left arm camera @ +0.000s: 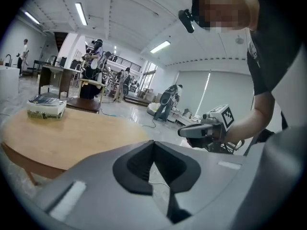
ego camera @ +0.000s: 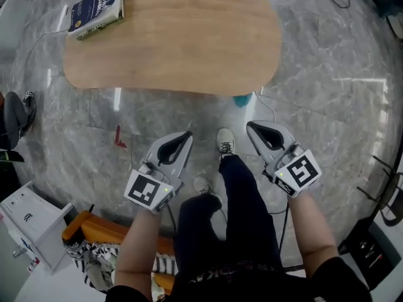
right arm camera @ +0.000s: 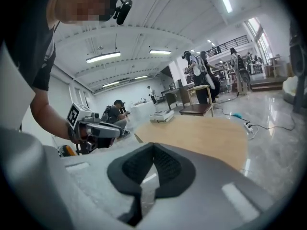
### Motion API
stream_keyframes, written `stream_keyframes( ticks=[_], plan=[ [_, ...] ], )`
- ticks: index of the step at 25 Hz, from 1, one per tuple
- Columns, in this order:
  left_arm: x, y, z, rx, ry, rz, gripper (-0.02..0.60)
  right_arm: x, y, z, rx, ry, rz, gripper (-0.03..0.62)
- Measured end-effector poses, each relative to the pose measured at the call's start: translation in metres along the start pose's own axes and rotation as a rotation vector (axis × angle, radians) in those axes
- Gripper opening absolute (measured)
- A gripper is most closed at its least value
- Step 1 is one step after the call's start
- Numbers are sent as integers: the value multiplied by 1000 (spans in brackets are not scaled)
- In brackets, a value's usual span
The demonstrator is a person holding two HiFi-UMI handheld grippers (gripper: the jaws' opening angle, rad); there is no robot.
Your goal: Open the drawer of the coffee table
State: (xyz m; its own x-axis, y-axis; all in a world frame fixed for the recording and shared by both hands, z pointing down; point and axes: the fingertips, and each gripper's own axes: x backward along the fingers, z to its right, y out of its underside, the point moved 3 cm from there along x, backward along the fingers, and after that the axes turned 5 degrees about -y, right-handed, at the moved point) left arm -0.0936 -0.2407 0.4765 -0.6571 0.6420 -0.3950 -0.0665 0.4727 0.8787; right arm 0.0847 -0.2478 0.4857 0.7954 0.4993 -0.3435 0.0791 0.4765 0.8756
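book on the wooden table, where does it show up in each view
Head view: the book lies at upper left, on the far left corner of the table.
Left gripper view: the book sits near the left edge at mid height, on the left part of the table.
Right gripper view: the book is small, just above centre, at the far end of the table.
Shared landmark: the light wooden table, visible in all three.
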Motion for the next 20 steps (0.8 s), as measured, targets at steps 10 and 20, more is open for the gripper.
stream_keyframes(
  ticks=[10, 20],
  plan=[
    [-49, 115, -44, -67, 66, 25, 2, -44, 118, 46, 21, 58, 39, 18],
    [-112, 222, -93, -140, 103, 109, 2, -68, 237, 135, 72, 233, 115, 21]
  ],
)
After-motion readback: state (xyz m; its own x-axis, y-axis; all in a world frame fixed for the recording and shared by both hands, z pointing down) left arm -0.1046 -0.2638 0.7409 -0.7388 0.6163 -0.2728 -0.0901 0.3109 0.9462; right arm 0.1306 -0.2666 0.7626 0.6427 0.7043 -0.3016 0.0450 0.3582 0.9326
